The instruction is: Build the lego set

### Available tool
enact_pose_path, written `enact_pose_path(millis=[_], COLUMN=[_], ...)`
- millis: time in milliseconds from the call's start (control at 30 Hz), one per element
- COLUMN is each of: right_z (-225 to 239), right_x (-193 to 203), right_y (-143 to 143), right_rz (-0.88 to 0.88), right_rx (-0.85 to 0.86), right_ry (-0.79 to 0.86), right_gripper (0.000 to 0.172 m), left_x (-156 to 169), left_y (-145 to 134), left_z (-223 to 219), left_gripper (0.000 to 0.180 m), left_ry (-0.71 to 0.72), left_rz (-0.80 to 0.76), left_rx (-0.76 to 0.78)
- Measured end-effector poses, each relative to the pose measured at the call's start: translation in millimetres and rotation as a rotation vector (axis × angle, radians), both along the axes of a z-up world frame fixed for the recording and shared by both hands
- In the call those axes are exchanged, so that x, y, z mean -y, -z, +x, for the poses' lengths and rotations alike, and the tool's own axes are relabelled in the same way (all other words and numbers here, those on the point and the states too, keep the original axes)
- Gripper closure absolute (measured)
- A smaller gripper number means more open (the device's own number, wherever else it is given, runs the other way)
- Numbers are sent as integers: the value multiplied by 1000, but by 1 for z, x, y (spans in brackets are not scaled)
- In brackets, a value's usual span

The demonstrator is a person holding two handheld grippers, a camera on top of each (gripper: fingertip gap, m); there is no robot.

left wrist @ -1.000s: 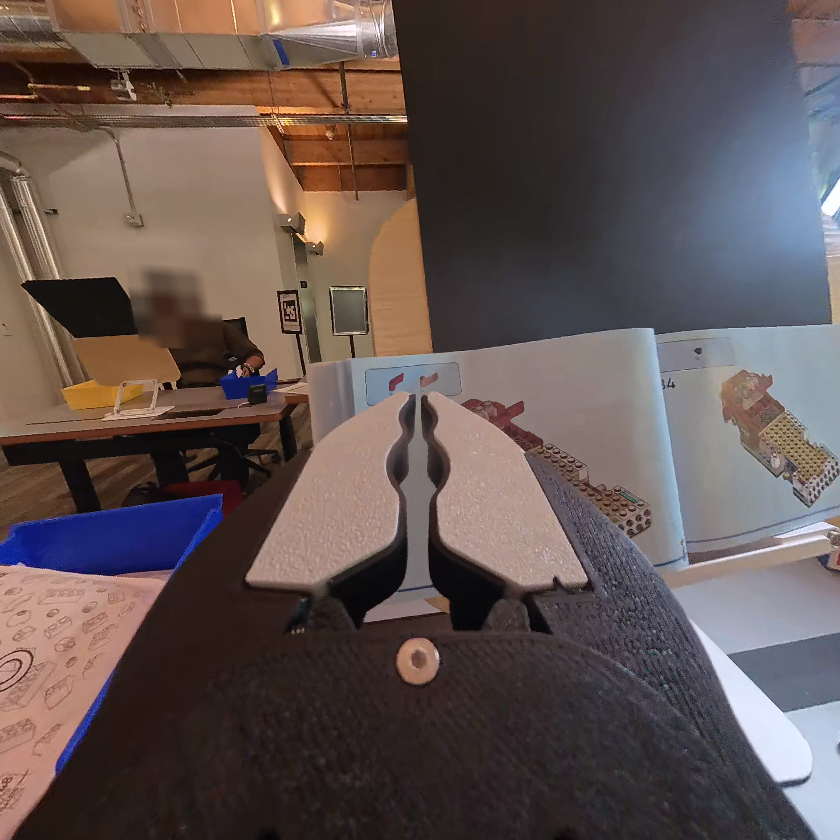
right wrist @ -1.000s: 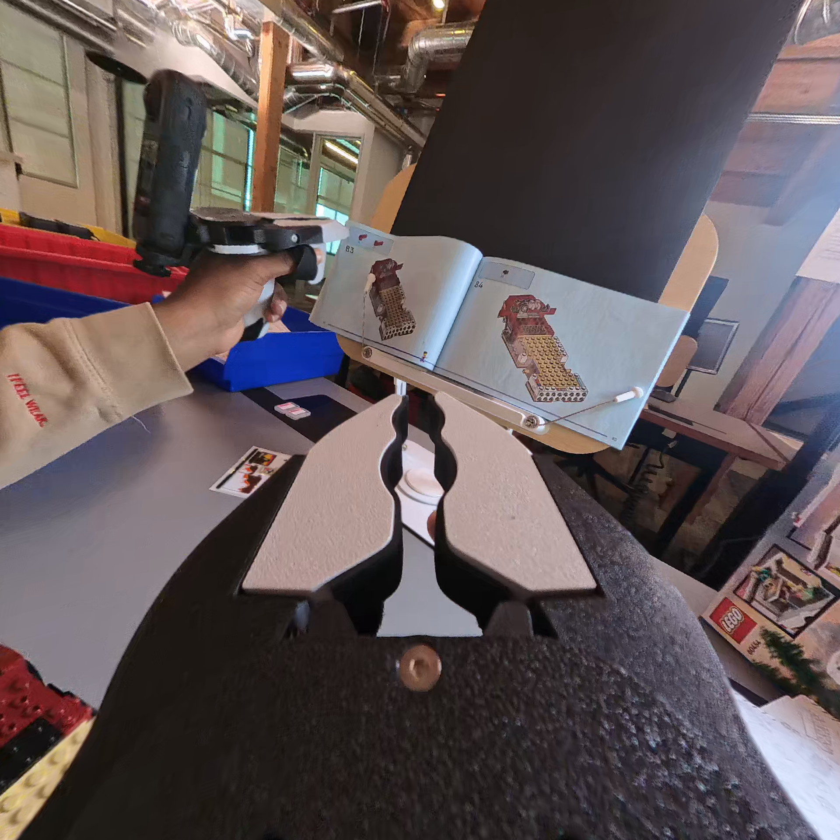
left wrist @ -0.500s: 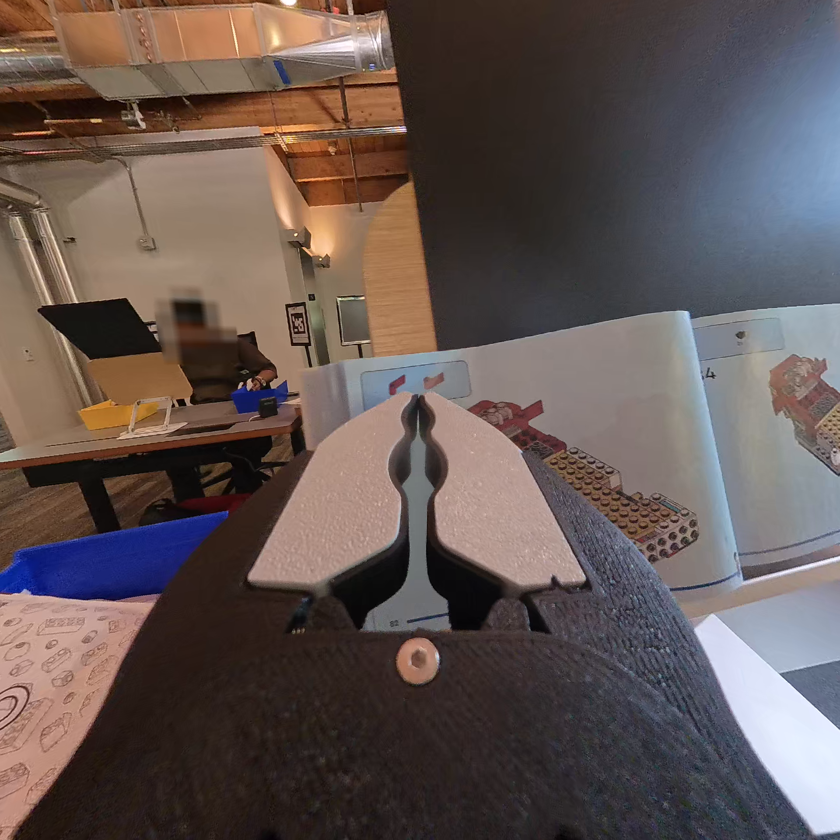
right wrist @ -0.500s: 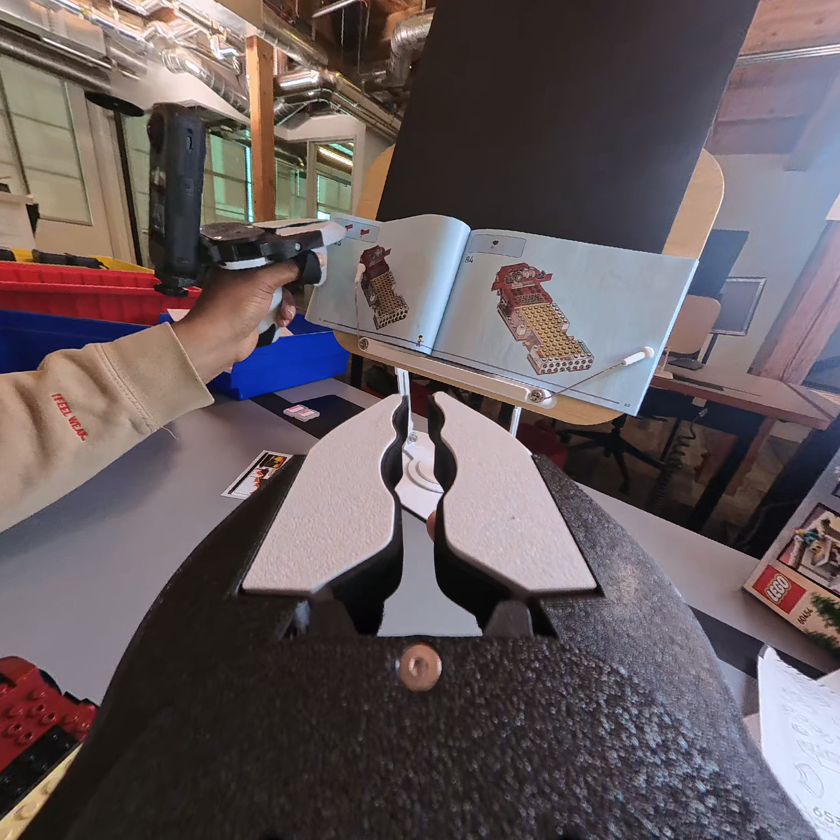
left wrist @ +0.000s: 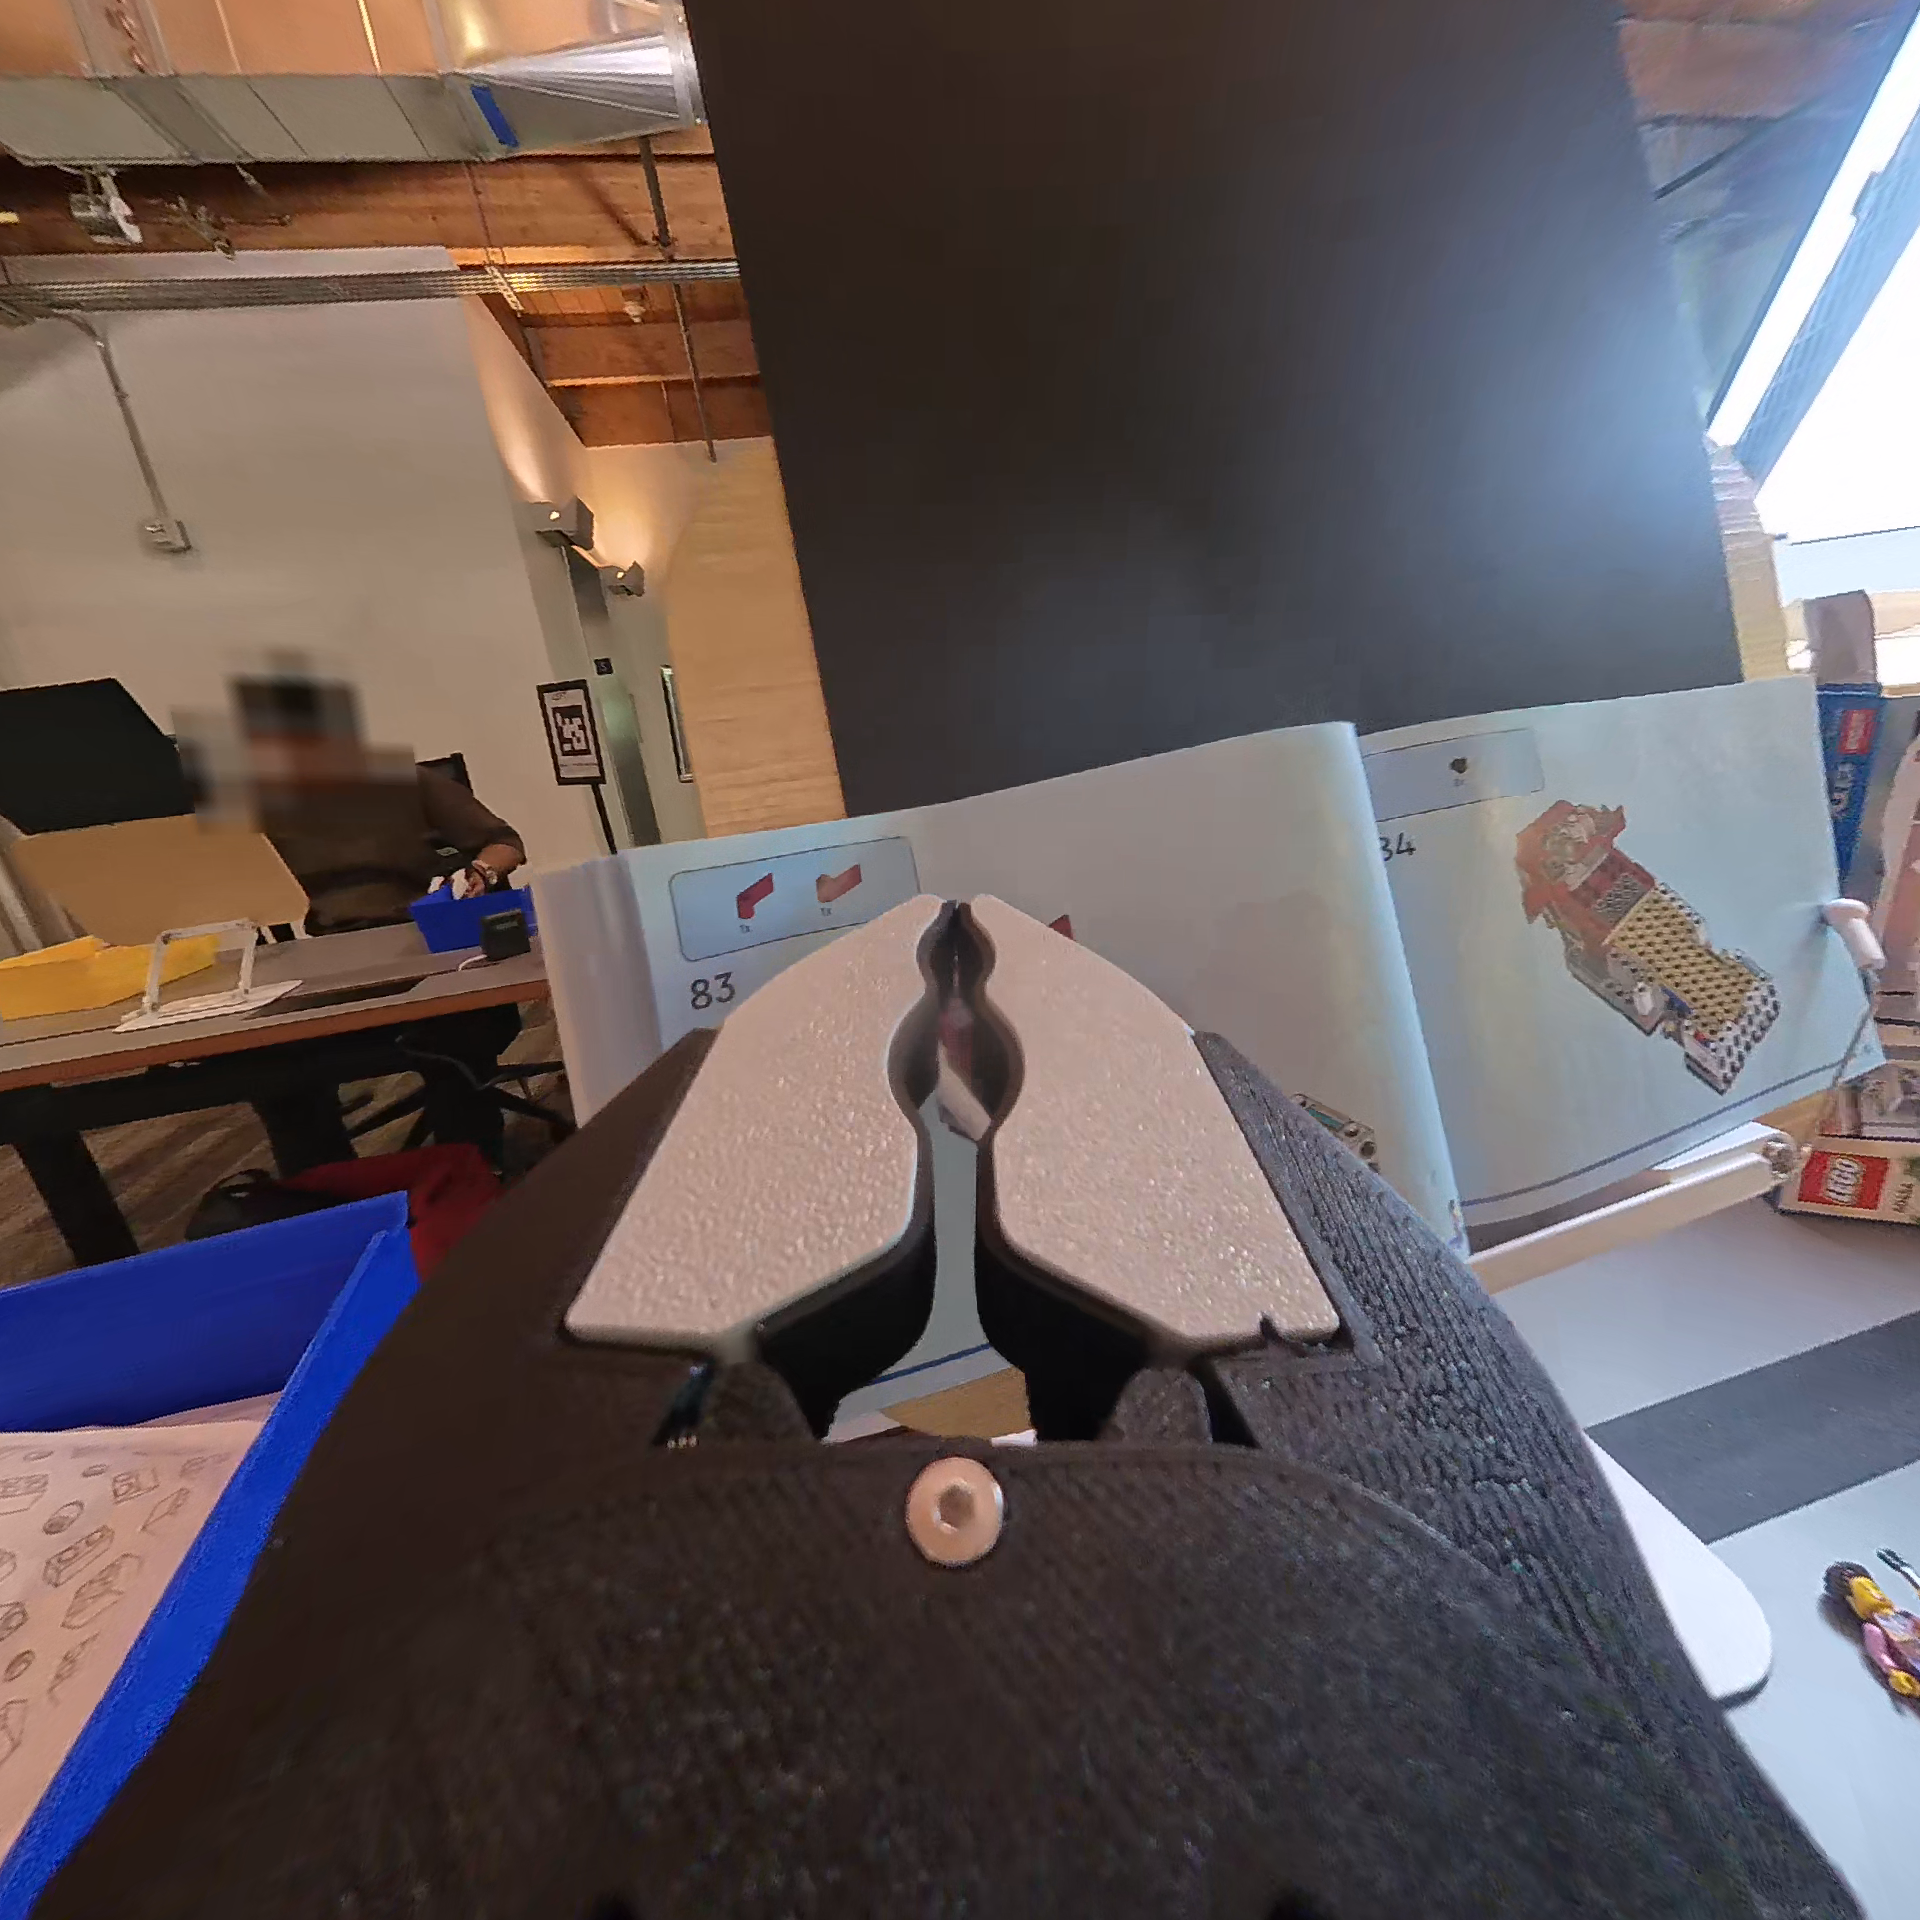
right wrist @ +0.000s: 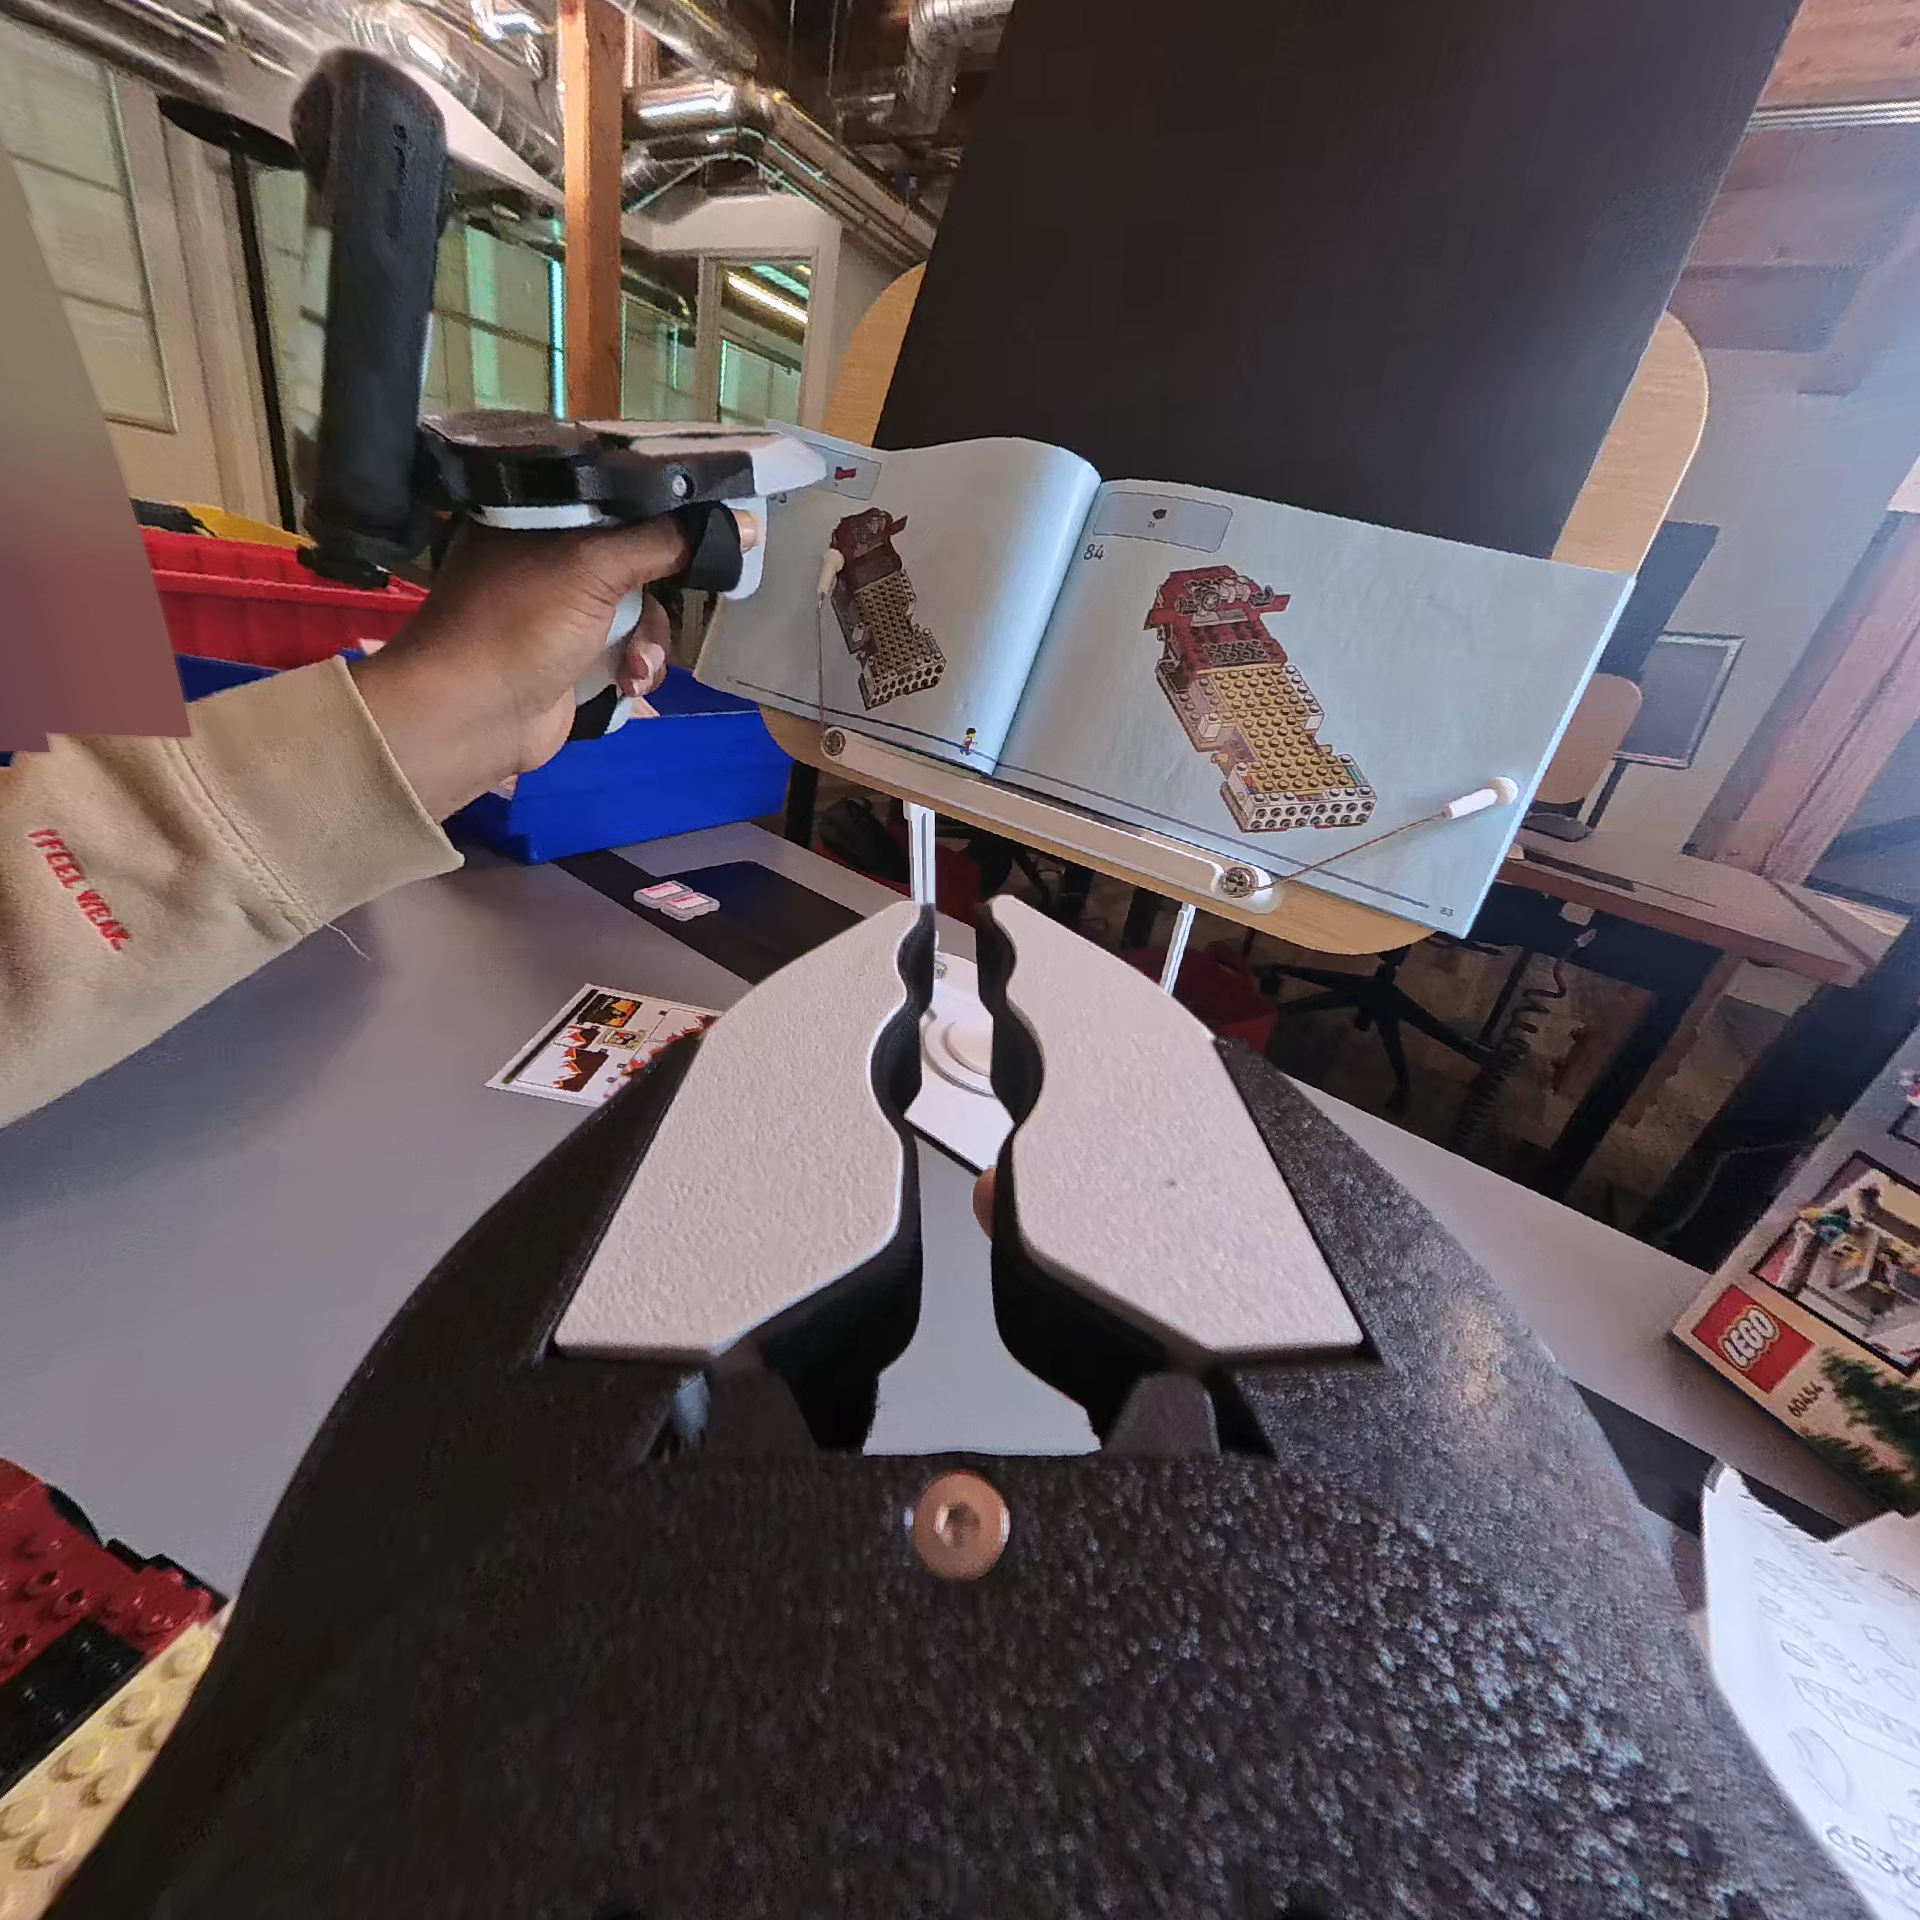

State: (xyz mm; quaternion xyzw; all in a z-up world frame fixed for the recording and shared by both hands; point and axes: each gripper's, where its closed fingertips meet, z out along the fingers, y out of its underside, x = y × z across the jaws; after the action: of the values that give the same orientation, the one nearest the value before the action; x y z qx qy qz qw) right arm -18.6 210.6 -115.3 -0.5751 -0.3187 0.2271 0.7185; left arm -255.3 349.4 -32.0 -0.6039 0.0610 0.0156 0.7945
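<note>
Left wrist view: left gripper (left wrist: 956, 914) raised right in front of open instruction booklet (left wrist: 1195, 935) on stand, jaws shut, tips meeting, nothing between them. Blue bin (left wrist: 187, 1320) lower left. Right wrist view: right gripper (right wrist: 954, 914) above grey surface (right wrist: 260, 1122), jaws narrowly parted; small tan piece (right wrist: 985, 1195) shows deep in gap, grip unclear. Sticker sheet (right wrist: 603, 1039) near.

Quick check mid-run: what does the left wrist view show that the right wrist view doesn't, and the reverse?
Left only: a seated person at a far desk, a minifigure on the table. Right only: the hand holding the left gripper at the booklet top-left corner, a sticker sheet. Both: the open booklet on its stand, a blue bin.
</note>
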Motion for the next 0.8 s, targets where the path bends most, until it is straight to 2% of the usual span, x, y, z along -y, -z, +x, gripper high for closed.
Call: enact_pose_path(millis=[267, 400, 533, 600, 700, 800], right_z=[6, 13, 19, 23, 31, 36], right_x=[-5, -6, -5, -3, 5, 11], right_y=[2, 0, -9, -18, -36, -44], right_rz=[-66, -92, -85, -56, 6, 21], right_rx=[-24, -40, -52, -36, -18, -2], right_ry=[1, 9, 18, 27, 27, 22], right_gripper=[165, 168, 168, 169, 172, 172], left_x=[37, 75, 122, 145, 177, 200], left_y=[-27, -58, -75, -73, -63, -38], left_z=[36, 53, 48, 34, -17, -83], left_gripper=[180, 180, 180, 180, 180, 180], left_ry=[141, 210, 229, 223, 118, 28], left_rz=[40, 83, 91, 64, 6, -182], left_rx=[6, -16, -39, -66, -115, -179])
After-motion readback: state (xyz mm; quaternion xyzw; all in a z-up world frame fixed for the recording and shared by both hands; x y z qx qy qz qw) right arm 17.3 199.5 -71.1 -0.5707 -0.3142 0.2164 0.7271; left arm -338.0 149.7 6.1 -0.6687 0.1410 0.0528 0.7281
